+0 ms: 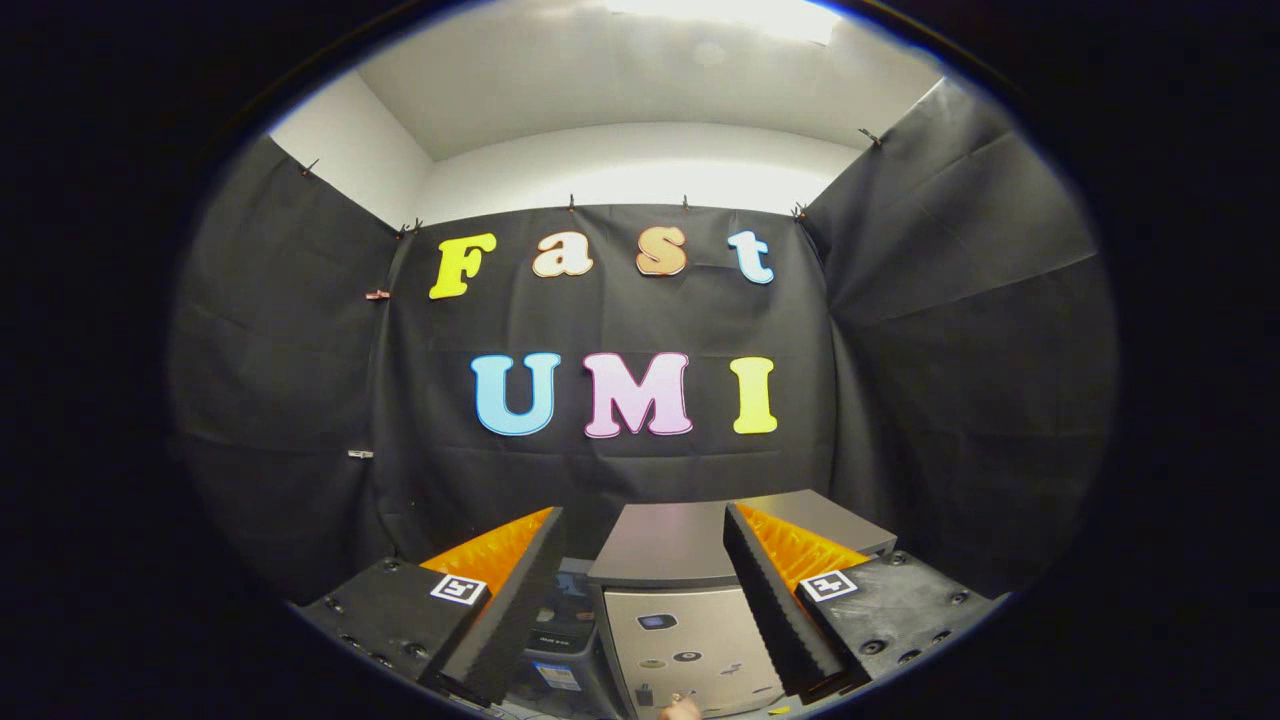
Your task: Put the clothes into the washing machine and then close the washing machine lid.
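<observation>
Grey boxy washing machine [690,610] with a dark flat lid [665,545] sits between and just beyond the gripper [640,600] fingers, lid down flat on top. Its pale front panel [685,640] carries a few small stickers or badges, too small to make out. Fingers spread wide apart, gripping nothing; the machine's front shows in the gap between them. A second grey surface [830,520] sits just behind the lid's right rear corner, unclear whether it is part of the machine. A dark box-like item [560,640] stands just beside the machine's left side, partly hidden by the left finger. A fingertip [683,710] pokes up below the machine's front. Black cloth booth wall [300,400] behind everything; white ceiling [640,90] above.
</observation>
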### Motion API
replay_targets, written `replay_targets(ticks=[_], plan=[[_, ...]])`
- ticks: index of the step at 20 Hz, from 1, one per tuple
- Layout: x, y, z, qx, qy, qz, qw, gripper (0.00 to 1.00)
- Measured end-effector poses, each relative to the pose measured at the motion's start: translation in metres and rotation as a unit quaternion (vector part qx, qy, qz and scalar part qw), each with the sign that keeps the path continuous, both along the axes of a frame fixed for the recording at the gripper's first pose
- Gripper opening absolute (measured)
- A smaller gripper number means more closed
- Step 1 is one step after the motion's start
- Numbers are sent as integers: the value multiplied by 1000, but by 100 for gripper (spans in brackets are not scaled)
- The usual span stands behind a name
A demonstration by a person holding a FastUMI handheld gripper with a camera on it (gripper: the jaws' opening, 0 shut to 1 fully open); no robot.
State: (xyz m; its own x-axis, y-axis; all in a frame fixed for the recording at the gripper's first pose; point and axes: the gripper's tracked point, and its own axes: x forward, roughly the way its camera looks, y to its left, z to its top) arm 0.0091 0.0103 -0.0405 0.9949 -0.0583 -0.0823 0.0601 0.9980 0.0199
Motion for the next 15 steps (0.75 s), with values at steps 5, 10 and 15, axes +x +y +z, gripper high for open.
replay_targets(ticks=[5,10,15], plan=[[3,1,0,-1,2,7,1000,98],[3,-2,4,2,-2,6,1000,98],[2,-4,3,-2,1,6,1000,98]])
